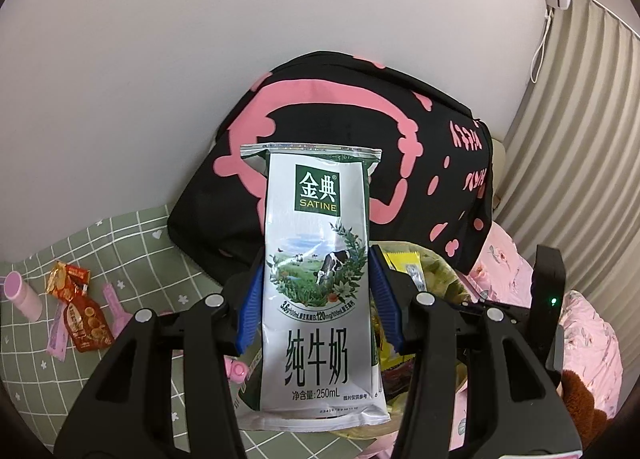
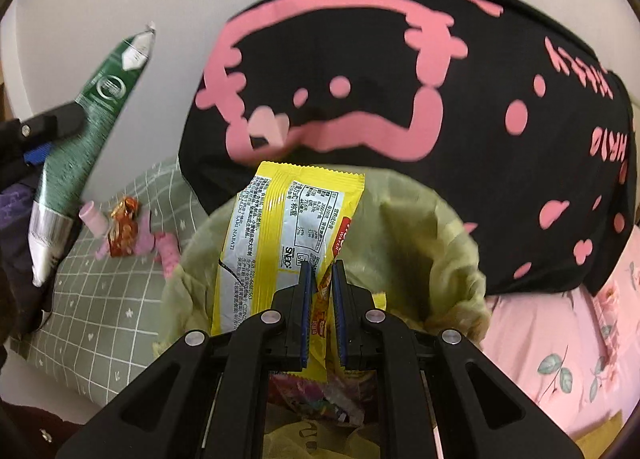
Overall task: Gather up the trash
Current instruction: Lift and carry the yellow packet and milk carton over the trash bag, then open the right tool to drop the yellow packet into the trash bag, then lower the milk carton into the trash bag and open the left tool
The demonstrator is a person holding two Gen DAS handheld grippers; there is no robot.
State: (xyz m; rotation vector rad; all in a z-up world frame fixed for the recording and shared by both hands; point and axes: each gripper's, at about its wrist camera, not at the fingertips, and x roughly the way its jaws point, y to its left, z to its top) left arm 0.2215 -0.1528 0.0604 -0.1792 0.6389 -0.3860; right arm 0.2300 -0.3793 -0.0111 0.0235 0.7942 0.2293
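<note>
Here, in the left wrist view, the left gripper (image 1: 316, 299) stands at the lower centre of the frame, its blue pads (image 1: 250, 307) clamped on the two sides of a white milk carton (image 1: 318, 283). The carton is upright, printed with a cow and meadow, and fills the middle of the frame. Behind it lies a black cushion (image 1: 420, 163) with pink markings, leaning against the white wall. At the lower left, on a green checked sheet (image 1: 132, 255), rest a red snack wrapper (image 1: 86, 325), a gold-and-red wrapper (image 1: 66, 279) and a small pink bottle (image 1: 22, 295), all apart from the gripper.

In the right wrist view, the right gripper (image 2: 320, 299) occupies the lower centre, its jaws drawn together on a yellow snack wrapper (image 2: 280, 235). The wrapper hangs over the mouth of a bin lined with a pale green bag (image 2: 420, 243), in whose bottom other bright wrappers show. At the upper left of this frame the milk carton (image 2: 96, 111) appears side-on, green and tilted, held by the left gripper. A pink floral quilt (image 2: 560, 339) lies at the lower right.
</note>
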